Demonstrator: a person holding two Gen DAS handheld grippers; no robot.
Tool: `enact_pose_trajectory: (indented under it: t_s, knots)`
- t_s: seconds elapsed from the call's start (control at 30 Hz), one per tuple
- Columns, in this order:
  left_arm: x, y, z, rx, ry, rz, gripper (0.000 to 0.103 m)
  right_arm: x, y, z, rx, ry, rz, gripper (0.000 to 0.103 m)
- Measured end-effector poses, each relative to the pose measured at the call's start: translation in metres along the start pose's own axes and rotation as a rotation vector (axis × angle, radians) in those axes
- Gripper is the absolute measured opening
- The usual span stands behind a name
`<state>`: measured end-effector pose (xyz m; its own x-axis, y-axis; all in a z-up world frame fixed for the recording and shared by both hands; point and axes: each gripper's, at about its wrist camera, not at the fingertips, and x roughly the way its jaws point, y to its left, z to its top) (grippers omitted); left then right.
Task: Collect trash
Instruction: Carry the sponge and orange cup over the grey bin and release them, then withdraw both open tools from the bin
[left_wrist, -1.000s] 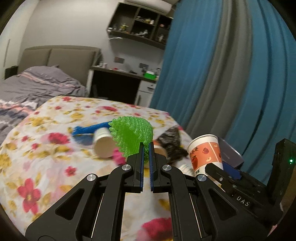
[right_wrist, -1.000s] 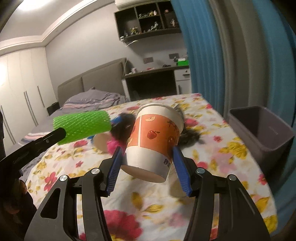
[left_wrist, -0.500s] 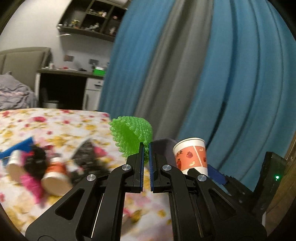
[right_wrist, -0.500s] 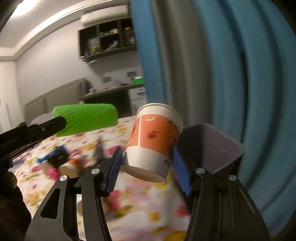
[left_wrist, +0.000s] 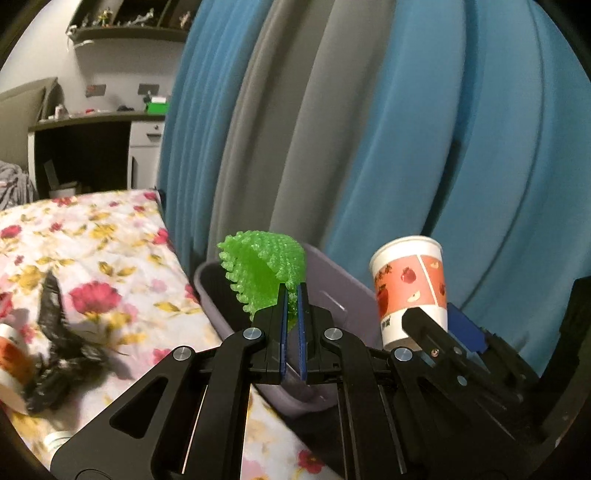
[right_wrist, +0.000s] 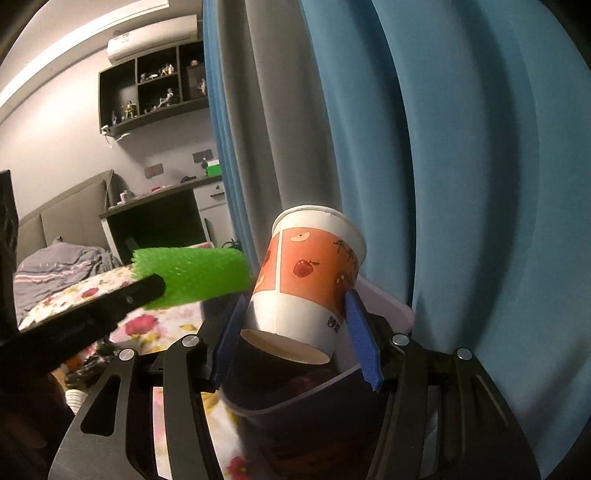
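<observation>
Shelving (left_wrist: 125, 22) with small figurines hung high on the grey wall at the far left, above a dark desk (left_wrist: 85, 122) that carried a green box (left_wrist: 157, 107). Below lay the flowered bedspread (left_wrist: 92, 258), where a crumpled black wrapper (left_wrist: 55, 343) and part of an orange-printed cup (left_wrist: 11, 358) rested near the left edge. Just beside the bed's edge stood the grey bin (left_wrist: 332, 288), backed by blue and grey curtains (left_wrist: 406, 129) filling the right of the room. The left gripper (left_wrist: 291, 295) was pinched nearly shut on the green foam net (left_wrist: 258, 269), holding it in front of the bin's near rim. Farther right, the right gripper (right_wrist: 295, 325) clamped the paper cup (right_wrist: 310, 280) between its blue pads at mid width, the cup tilted with its base towards the camera, over the bin's open mouth. From the right wrist, an air conditioner (right_wrist: 151, 37) showed above the shelving.
</observation>
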<state>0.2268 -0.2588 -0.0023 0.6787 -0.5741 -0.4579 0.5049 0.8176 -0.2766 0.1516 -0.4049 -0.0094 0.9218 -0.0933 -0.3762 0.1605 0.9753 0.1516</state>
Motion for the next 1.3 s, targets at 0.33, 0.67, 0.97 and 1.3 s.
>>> enact_pose_trajectory:
  t_s: [0.33, 0.67, 0.97, 1.3]
  knots:
    - [0.046, -0.006, -0.014, -0.038, 0.103, -0.047, 0.004, 0.026, -0.015, -0.01, 0.013, 0.057, -0.014, 0.055]
    - [0.053, -0.004, -0.021, -0.074, 0.156, -0.068, 0.004, 0.04, -0.013, -0.011, 0.006, 0.083, -0.008, 0.055]
    - [0.054, 0.006, -0.036, -0.128, 0.204, -0.001, 0.046, 0.047, -0.016, -0.011, 0.03, 0.112, -0.018, 0.055]
    - [-0.009, 0.031, -0.039, -0.232, 0.062, 0.167, 0.087, 0.067, -0.009, -0.019, 0.021, 0.179, -0.001, 0.055]
